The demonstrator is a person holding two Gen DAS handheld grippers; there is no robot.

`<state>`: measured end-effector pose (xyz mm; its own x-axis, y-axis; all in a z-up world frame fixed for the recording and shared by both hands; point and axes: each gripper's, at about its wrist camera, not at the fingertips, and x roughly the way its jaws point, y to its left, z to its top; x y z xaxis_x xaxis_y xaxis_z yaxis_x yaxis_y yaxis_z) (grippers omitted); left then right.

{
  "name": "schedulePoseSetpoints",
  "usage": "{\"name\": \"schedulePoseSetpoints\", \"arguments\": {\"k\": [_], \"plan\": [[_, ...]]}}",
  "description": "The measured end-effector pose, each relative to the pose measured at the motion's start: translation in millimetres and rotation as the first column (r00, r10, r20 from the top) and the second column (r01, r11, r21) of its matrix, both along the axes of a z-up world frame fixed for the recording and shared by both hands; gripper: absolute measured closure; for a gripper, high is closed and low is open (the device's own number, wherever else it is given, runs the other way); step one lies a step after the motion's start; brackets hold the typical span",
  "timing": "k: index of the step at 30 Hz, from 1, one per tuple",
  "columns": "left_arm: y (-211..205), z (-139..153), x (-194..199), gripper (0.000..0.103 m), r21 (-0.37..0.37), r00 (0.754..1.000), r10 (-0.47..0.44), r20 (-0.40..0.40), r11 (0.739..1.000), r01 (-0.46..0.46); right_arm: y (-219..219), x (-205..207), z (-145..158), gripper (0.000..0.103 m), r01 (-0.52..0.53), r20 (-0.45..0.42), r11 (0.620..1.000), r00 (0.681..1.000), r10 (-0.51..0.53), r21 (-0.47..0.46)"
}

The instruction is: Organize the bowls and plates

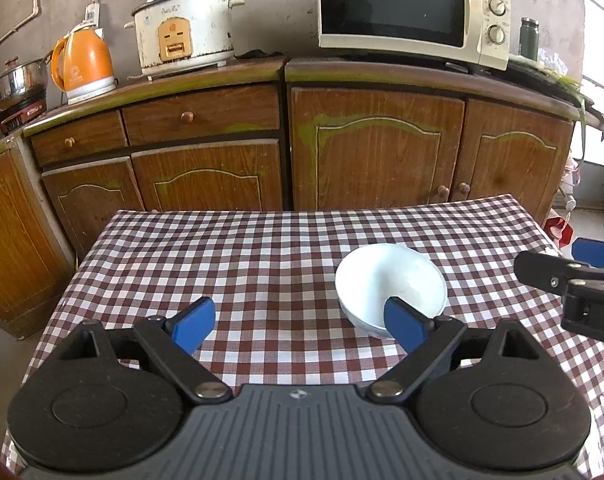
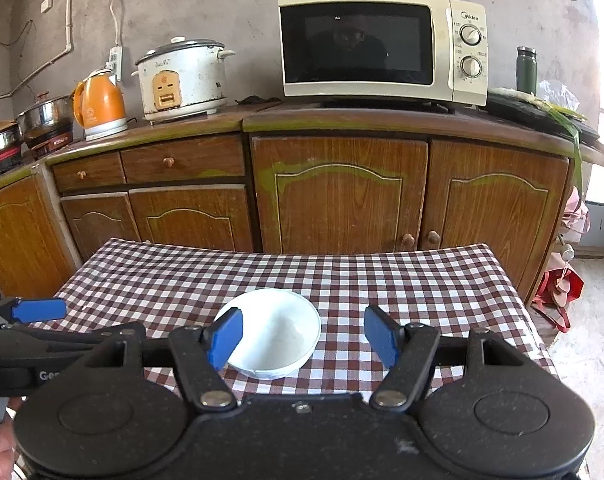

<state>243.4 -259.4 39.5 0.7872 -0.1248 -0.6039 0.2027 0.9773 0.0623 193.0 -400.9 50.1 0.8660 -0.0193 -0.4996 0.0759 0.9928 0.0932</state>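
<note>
Bowl: white, upright, the only dish on your counter; it sits right of the middle, nearer the near edge than the far one, with nothing visible in it.
Counter: covered in a brown-and-white checked cloth; its far edge faces a row of wooden cabinets.
Left tongs: your jaws stand wide apart and hold nothing. The right pad overlaps the bowl's near rim in the left wrist view; whether it touches cannot be told. The left pad hangs over bare cloth.
Right tongs: also well open and empty. The left pad lies across the bowl's left rim in the right wrist view, contact unclear; the right pad is clear of the bowl, over the cloth.
Tongs, relative: side by side at the near edge, each showing at the margin of the other's view, with the bowl between their centre lines.
Cabinet top, left to right: pots, orange kettle, rice cooker, microwave, green flask.
</note>
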Motion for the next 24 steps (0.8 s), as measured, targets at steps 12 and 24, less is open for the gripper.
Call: {"name": "schedulePoseSetpoints", "arguments": {"k": [12, 24], "plan": [[-6.8, -13.9, 22.1, 0.009, 0.014, 1.000, 0.005, -0.026, 1.000, -0.005, -3.8, 23.0, -17.2, 0.024, 0.008, -0.033, 1.000, 0.999, -0.008, 0.002], [-10.8, -27.1, 43.3, 0.009, 0.024, 0.999, 0.003, -0.043, 1.000, -0.002, -6.5, 44.4, -34.1, 0.024, 0.018, -0.061, 1.000, 0.998, -0.017, 0.003]]}}
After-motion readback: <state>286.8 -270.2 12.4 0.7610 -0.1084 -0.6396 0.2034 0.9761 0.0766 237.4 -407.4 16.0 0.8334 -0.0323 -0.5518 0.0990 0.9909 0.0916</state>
